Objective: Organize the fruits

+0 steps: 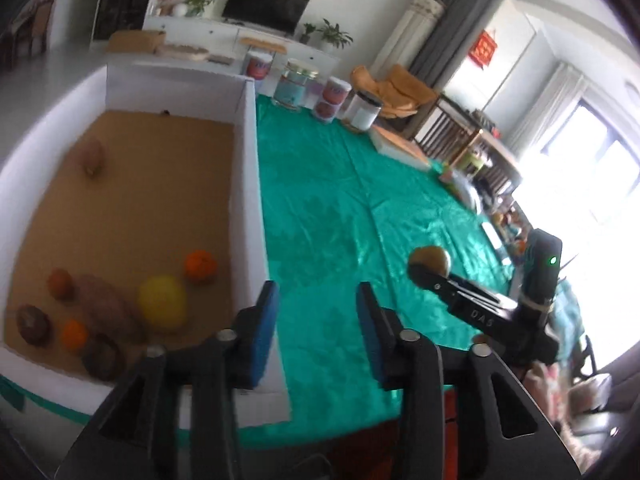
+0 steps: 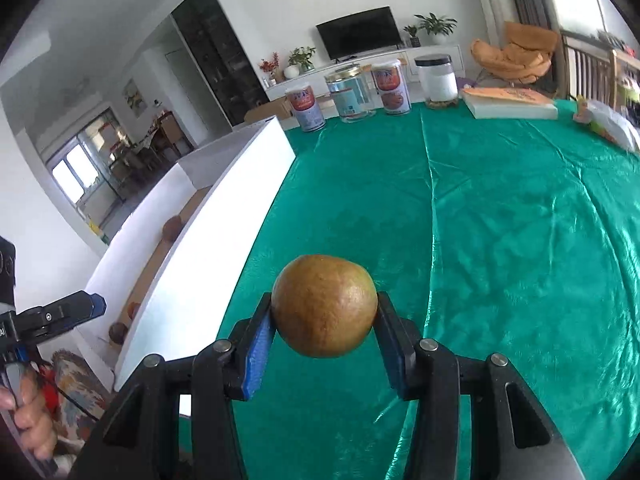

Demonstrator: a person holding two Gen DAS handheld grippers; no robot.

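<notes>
My right gripper (image 2: 324, 320) is shut on a round brownish-green fruit (image 2: 324, 306), held above the green tablecloth (image 2: 500, 240); the left wrist view shows the same fruit (image 1: 430, 260) to the right. My left gripper (image 1: 316, 320) is open and holds nothing, hovering by the near right corner of the white box (image 1: 250, 152). On the box's cardboard floor lie a yellow fruit (image 1: 162, 300), two oranges (image 1: 200, 266), a sweet potato (image 1: 108, 308) and several brown fruits (image 1: 34, 324). One brown fruit (image 1: 94, 156) lies alone further back.
Several cans and jars (image 2: 352, 92) stand along the far table edge, with a thick book (image 2: 512, 104) to their right. The box's tall white wall (image 2: 224, 216) stands left of the held fruit. A hand (image 2: 28, 412) grips the left tool's handle.
</notes>
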